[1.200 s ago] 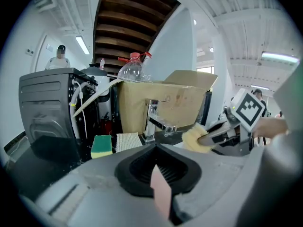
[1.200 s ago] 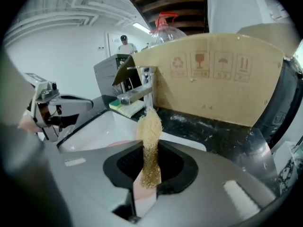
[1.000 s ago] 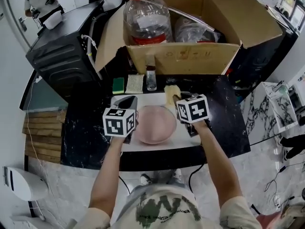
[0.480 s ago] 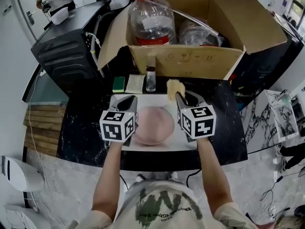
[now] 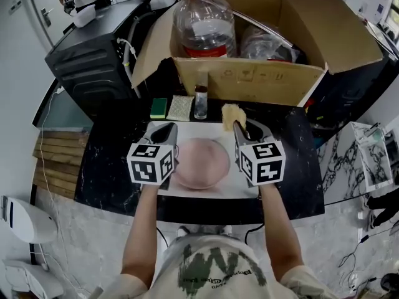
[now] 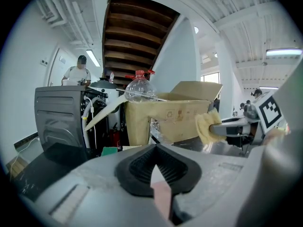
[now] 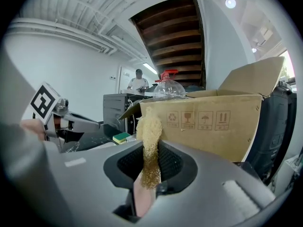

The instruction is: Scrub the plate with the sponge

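Right gripper (image 5: 239,124) sits just right of centre frame, jaws clamped narrow on the yellow sponge (image 5: 230,115). In the right gripper view the sponge stands up tall out of the slot, and its ragged top pokes past the tips toward the box (image 5: 249,76). The sponge is off the plate (image 5: 201,161), above its upper-right rim.

The pink plate lies flat in mid-frame on a white mat (image 5: 206,129), which lies on the black desk (image 5: 106,167).

Left gripper (image 5: 164,129) is at the plate's left side, level with the right one. Its jaws are drawn close together, and only a pink sliver shows low in the slit — whether that is the plate, I cannot tell.

Up beyond the mat, a green sponge (image 5: 158,108), a pale pad (image 5: 180,108) and a small bottle (image 5: 200,101) line up along the foot of the box. A big jug (image 5: 204,23) stands in the box at the top of the frame.
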Demonstrator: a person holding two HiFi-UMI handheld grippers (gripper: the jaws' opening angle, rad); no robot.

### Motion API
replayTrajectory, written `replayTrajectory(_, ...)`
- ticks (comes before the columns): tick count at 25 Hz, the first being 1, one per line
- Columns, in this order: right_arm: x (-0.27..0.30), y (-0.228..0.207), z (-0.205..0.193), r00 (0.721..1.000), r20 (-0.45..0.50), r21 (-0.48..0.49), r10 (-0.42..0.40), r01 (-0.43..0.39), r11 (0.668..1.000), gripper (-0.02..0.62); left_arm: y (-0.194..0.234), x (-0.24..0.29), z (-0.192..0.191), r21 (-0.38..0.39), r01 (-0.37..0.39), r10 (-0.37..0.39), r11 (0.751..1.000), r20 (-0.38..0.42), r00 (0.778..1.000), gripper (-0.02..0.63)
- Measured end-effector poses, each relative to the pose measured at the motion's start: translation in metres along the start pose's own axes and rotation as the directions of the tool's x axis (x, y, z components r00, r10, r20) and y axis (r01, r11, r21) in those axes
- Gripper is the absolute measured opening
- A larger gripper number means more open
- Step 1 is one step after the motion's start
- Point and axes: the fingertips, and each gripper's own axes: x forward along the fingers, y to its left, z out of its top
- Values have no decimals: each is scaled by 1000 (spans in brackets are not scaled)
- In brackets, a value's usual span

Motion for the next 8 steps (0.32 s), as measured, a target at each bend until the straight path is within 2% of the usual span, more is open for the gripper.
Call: replayTrajectory(8,-1,0,4,1000,9,4,2,-2,1000,55,-1,-3,3,2,0,0,1000,11,1000,5)
